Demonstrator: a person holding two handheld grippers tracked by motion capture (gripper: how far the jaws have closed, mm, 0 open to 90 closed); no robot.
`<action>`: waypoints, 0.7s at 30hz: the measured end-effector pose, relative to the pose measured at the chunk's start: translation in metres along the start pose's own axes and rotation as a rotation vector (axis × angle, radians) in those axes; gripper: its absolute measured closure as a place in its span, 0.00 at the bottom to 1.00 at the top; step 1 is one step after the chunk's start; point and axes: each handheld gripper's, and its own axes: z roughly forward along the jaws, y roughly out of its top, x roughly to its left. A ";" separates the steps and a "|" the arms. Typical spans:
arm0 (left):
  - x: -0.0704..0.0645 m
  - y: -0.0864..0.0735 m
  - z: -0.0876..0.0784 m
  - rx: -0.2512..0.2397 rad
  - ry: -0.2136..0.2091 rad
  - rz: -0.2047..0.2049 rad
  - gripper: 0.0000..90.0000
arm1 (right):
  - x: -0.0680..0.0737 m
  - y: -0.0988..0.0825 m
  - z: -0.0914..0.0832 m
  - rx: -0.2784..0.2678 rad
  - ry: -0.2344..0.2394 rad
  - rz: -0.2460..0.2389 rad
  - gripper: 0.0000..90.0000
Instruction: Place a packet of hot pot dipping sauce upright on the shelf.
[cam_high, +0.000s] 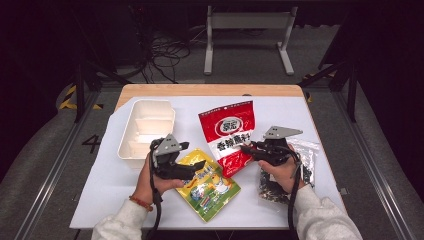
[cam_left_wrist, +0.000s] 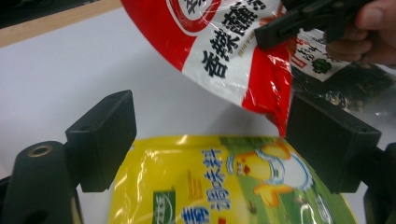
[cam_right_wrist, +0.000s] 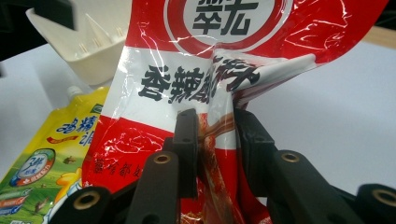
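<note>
The right gripper (cam_right_wrist: 212, 135) pinches the lower edge of a light, crinkly, slippery red bag (cam_right_wrist: 219, 70), best gripped at its flat edge, while the left gripper (cam_left_wrist: 210, 135) hovers wide open, empty, beside it.

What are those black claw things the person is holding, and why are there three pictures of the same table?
Those are hand-held grabbers, one in each hand, each with two black jaws that squeeze together. One picture is taken from above the table. The other two come from little cameras riding on the grabbers, so you look along the jaws.

On the white table lie a white tray, a yellow packet, a red packet and a clear bag of dark bits.

The right gripper has its jaws pinched on the red packet's lower edge, crinkling the plastic. The left gripper has its jaws wide open above the yellow packet, holding nothing.
</note>
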 end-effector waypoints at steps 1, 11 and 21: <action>0.001 0.003 0.005 0.002 -0.010 -0.006 0.20 | 0.000 0.000 0.000 0.000 0.000 0.000 0.79; 0.001 0.026 0.043 0.031 -0.081 -0.023 0.21 | 0.016 0.004 -0.005 -0.086 0.045 -0.041 0.79; 0.005 0.035 0.053 0.027 -0.133 -0.010 0.45 | 0.027 0.005 -0.004 -0.129 0.087 -0.096 0.79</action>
